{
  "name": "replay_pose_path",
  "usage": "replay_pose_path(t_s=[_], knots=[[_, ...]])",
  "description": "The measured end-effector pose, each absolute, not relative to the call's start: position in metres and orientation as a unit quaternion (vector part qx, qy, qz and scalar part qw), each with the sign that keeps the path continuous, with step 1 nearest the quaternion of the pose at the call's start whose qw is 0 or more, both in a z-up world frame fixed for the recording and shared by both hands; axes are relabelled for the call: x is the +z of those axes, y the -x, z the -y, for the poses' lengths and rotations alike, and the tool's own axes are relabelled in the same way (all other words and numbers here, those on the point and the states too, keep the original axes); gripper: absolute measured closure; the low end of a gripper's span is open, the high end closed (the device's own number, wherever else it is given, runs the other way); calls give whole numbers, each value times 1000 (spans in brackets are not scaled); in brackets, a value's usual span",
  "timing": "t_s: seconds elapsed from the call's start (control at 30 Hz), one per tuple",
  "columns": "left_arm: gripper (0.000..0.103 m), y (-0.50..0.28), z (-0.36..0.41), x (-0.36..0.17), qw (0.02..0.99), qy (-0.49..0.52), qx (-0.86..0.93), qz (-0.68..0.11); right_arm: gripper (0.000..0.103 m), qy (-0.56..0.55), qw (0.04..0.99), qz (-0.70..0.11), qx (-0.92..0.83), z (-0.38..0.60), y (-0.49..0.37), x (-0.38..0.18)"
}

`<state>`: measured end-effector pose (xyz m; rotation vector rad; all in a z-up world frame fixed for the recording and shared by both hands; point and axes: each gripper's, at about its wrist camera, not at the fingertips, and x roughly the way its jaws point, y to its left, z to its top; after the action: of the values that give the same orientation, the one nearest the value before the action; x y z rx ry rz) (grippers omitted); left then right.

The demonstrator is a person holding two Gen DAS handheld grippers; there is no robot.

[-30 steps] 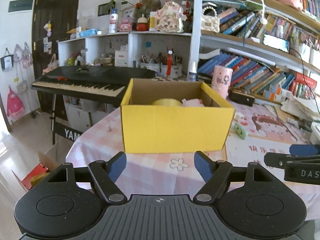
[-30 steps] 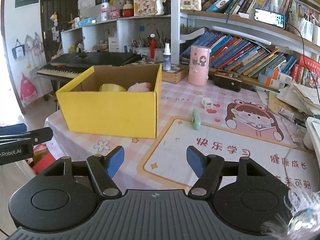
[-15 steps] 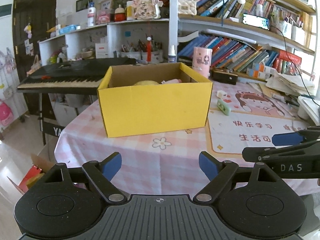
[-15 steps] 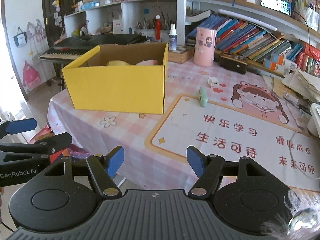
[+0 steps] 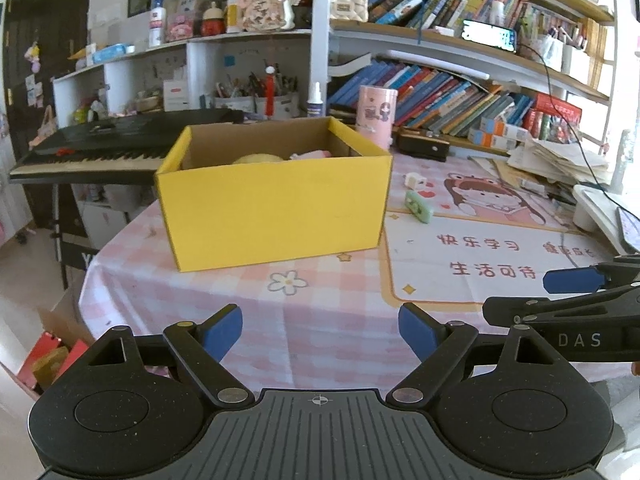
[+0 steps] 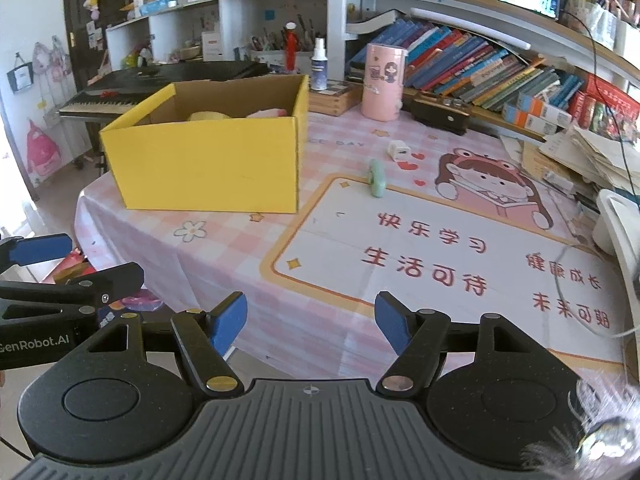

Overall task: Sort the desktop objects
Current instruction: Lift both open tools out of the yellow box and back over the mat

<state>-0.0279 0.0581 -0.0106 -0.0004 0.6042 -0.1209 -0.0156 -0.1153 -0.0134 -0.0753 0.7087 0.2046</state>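
1. Right wrist view shows the yellow box [image 6: 208, 160] on the pink checked worktop [image 6: 320, 320], with two loose things left to sort on the far side of it: a small mint-green piece [image 6: 377, 178] just beside the box's right-hand wall, and a little white cube [image 6: 398, 150] a bit beyond that.
2. The green piece looks like light, hard plastic, long and narrow; I'd pinch it across its short width, mid-length, so it can't swivel.
3. The white cube looks rigid and light too; its flat opposite faces should take the pads squarely, though smooth plastic may slip.
4. Inside the box lie a yellow rounded thing [image 6: 210, 116] and something pink [image 6: 268, 113].
5. Right gripper [image 6: 310, 320] has its jaws spread, nothing between them.
6. Left gripper [image 5: 320, 330] has its jaws spread wide and empty, near the box's front wall.
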Motion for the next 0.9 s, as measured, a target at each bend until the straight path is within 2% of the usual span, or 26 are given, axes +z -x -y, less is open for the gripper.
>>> replay_pose_path(t_s=[0.9], knots=[[15, -33, 27, -16, 942, -18, -110, -315, 34, 12, 930, -365, 46, 205, -32, -17]])
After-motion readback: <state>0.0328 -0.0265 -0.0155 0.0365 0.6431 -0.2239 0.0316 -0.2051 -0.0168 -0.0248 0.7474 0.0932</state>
